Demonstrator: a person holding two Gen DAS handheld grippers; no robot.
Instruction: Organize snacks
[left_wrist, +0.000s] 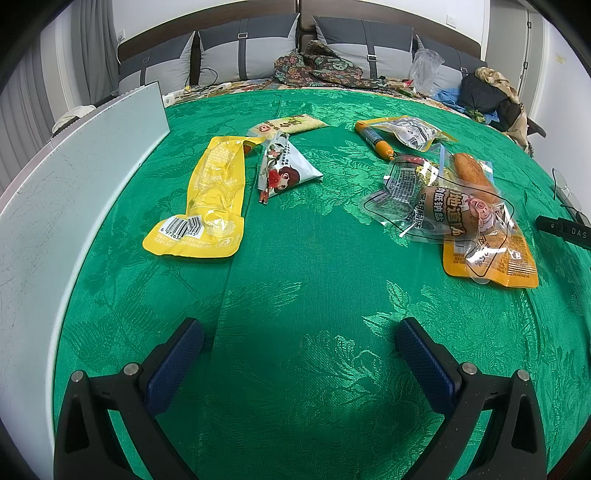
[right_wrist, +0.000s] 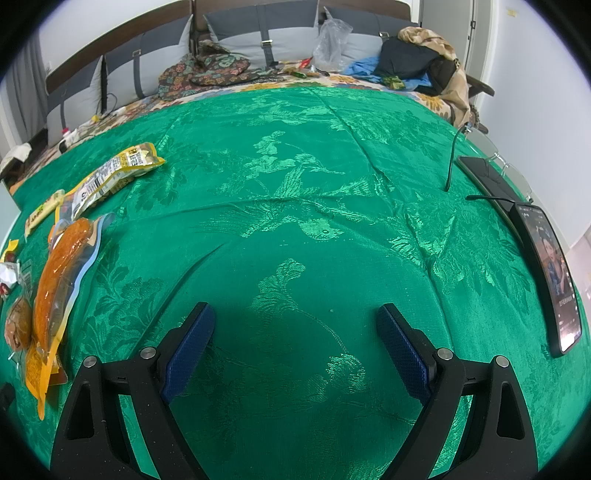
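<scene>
Several snack packets lie on a green patterned cloth (left_wrist: 303, 266). In the left wrist view a long yellow packet (left_wrist: 207, 199) lies at left, a white triangular packet (left_wrist: 284, 166) beside it, and a pale flat packet (left_wrist: 288, 124) behind. At right is a heap: a clear sausage pack (left_wrist: 439, 210), an orange pack (left_wrist: 491, 254), an orange sausage stick (left_wrist: 375, 142). My left gripper (left_wrist: 299, 336) is open above bare cloth, short of the snacks. My right gripper (right_wrist: 295, 317) is open over bare cloth; an orange packet (right_wrist: 55, 280) lies to its left.
A white board (left_wrist: 62, 206) stands along the left edge. A lit phone (right_wrist: 554, 280) and a dark device with a cable (right_wrist: 484, 177) lie at the right edge, with glasses (left_wrist: 565, 188) nearby. Cushions, clothes and bags (right_wrist: 417, 62) sit behind.
</scene>
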